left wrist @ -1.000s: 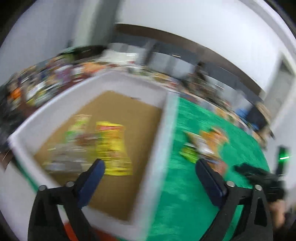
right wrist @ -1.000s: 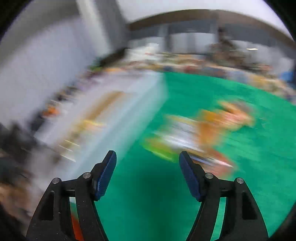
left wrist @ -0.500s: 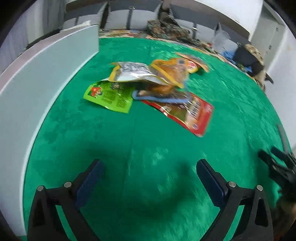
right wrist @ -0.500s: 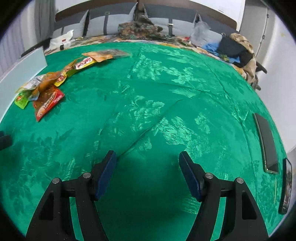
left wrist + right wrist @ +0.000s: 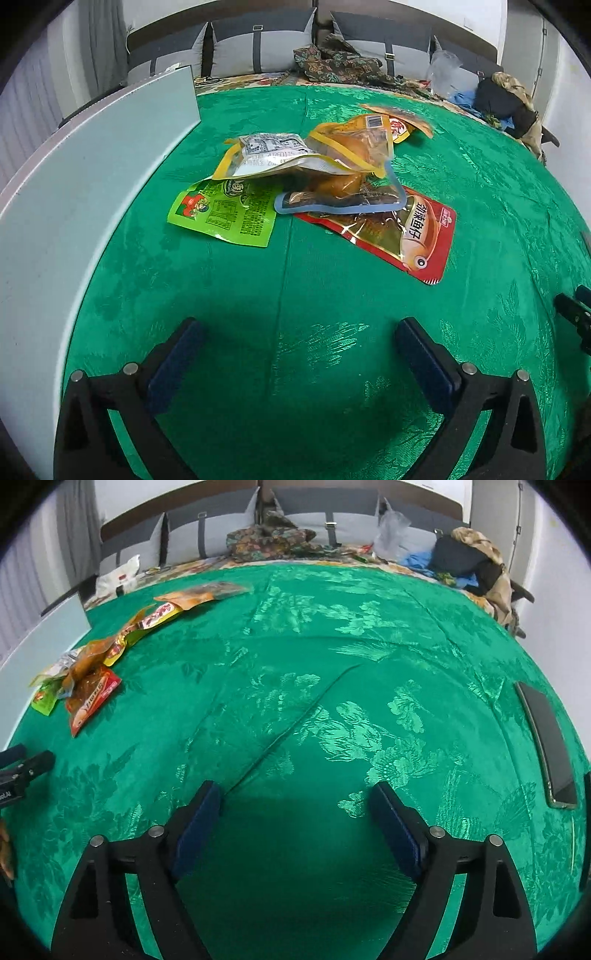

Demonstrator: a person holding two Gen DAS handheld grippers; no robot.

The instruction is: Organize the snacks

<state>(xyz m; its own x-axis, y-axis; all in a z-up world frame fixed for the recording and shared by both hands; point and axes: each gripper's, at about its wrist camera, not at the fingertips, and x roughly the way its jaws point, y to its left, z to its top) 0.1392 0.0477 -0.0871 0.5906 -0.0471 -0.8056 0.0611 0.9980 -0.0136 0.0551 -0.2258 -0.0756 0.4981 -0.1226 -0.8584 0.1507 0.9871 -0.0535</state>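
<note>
Snacks (image 5: pixel 332 177) lie heaped on the green cloth (image 5: pixel 295 295) beside the white box (image 5: pixel 74 184) (contents hidden from here), so sorting remains. Left gripper (image 5: pixel 295 354) gapes empty; right gripper (image 5: pixel 295 823), jaws just widened, holds nothing.

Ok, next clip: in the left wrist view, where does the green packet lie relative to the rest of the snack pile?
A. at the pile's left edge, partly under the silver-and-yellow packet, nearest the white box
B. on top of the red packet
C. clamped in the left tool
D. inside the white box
A: the green packet lies flat on the cloth, its top edge tucked under the silver-and-yellow packet, closest to the white box.
</note>
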